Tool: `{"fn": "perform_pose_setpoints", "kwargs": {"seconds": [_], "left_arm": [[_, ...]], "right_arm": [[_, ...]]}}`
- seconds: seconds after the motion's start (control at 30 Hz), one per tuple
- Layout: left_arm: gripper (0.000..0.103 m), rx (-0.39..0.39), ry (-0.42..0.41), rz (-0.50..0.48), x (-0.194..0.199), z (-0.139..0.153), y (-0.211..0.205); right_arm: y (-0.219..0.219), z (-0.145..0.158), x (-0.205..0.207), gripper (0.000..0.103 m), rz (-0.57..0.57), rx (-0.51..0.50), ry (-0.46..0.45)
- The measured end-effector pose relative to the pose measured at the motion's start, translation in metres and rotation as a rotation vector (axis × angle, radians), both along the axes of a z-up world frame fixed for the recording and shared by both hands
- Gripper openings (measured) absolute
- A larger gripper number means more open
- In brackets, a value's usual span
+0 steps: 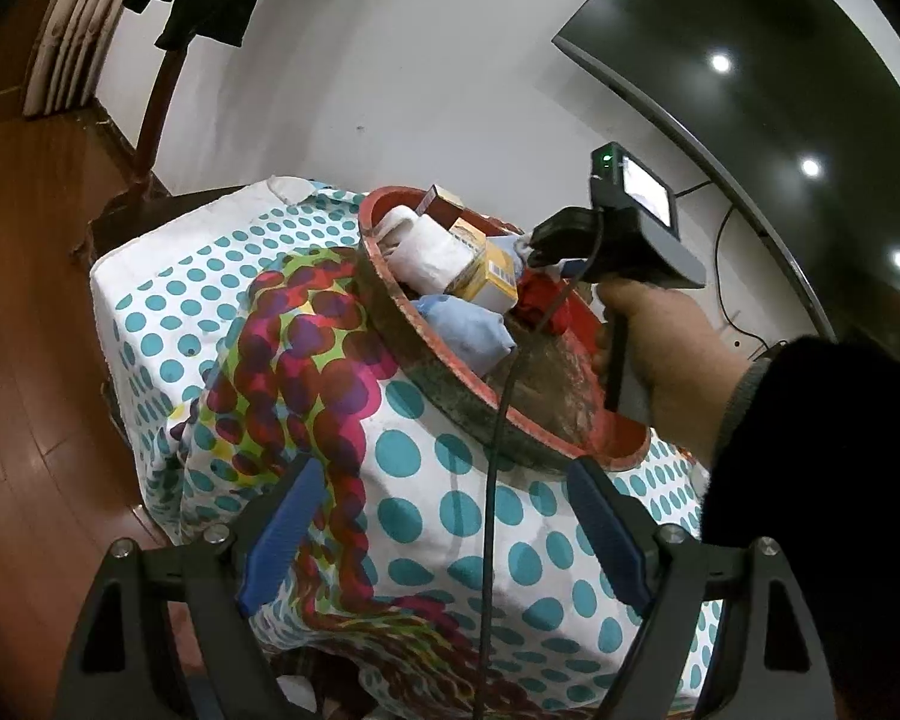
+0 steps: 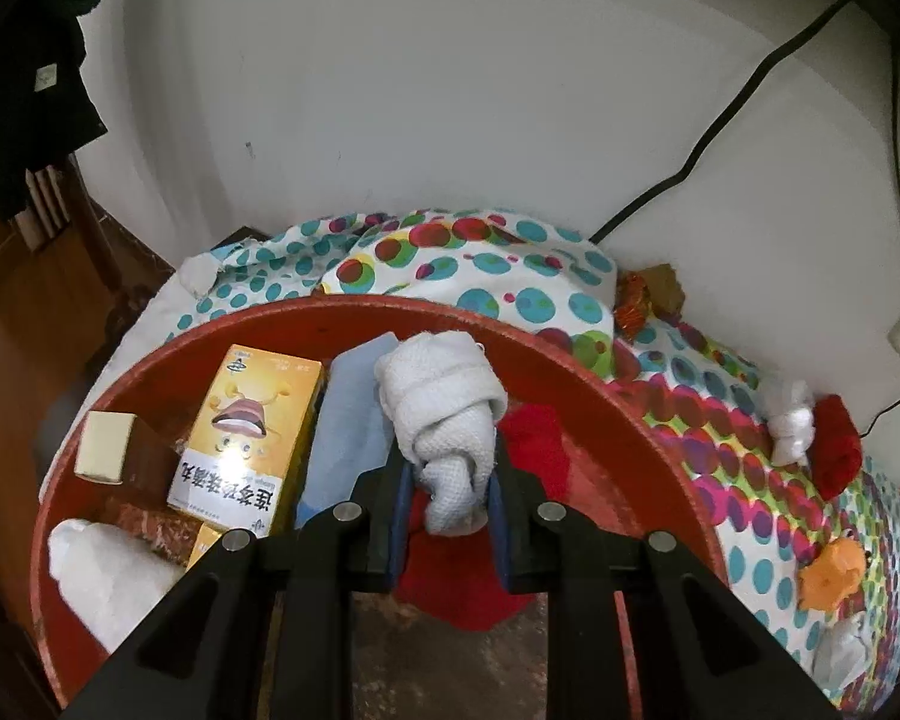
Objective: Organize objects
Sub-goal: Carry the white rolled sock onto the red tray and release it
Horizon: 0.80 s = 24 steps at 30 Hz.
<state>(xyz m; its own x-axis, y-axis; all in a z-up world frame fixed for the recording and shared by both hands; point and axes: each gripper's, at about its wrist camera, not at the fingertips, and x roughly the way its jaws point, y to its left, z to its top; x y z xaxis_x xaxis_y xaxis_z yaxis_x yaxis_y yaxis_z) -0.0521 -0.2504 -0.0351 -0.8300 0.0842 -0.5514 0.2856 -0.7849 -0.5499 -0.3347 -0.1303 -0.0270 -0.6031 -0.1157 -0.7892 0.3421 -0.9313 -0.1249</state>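
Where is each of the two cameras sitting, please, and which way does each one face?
Left wrist: behind the open left tongs, above the dotted cloth, facing the red basin; the right hand shows.
Right wrist: over the basin, looking in; right tongs shut on a white knotted cloth.
Shared: basin, yellow box, dotted cloth.

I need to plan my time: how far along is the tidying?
Done: yellow box and blue cloth lie in the red basin. In hand: right gripper grips a white cloth above it. Left: orange item and red cloth remain outside.
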Motion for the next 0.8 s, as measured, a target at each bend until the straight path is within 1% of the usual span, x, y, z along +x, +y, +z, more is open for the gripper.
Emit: {"fn": "perform_pose_setpoints", "kwargs": {"seconds": [0.17,0.3,0.5,0.6,0.77,0.8], "left_arm": [[0.086,0.020,-0.020,-0.001,-0.002,-0.005,-0.001],[0.086,0.020,-0.023,-0.003,-0.002,-0.005,-0.001],[0.086,0.024,-0.033,-0.007,-0.004,-0.008,0.000],[0.086,0.032,-0.039,-0.003,-0.005,-0.009,-0.001],[0.086,0.013,-0.034,-0.013,-0.004,-0.007,0.002],[0.086,0.006,-0.032,-0.016,-0.004,-0.006,0.003]], "right_arm": [[-0.001,-0.008,-0.006,0.021,-0.005,-0.005,-0.007],[-0.002,-0.012,-0.009,0.021,-0.006,-0.007,-0.011],[0.002,-0.023,-0.017,0.021,-0.049,0.001,-0.034],[0.002,-0.024,-0.016,0.021,-0.049,0.011,-0.040],[0.003,-0.023,-0.010,0.022,-0.037,0.028,-0.045],[0.003,-0.022,-0.007,0.023,-0.030,0.032,-0.044]]}}
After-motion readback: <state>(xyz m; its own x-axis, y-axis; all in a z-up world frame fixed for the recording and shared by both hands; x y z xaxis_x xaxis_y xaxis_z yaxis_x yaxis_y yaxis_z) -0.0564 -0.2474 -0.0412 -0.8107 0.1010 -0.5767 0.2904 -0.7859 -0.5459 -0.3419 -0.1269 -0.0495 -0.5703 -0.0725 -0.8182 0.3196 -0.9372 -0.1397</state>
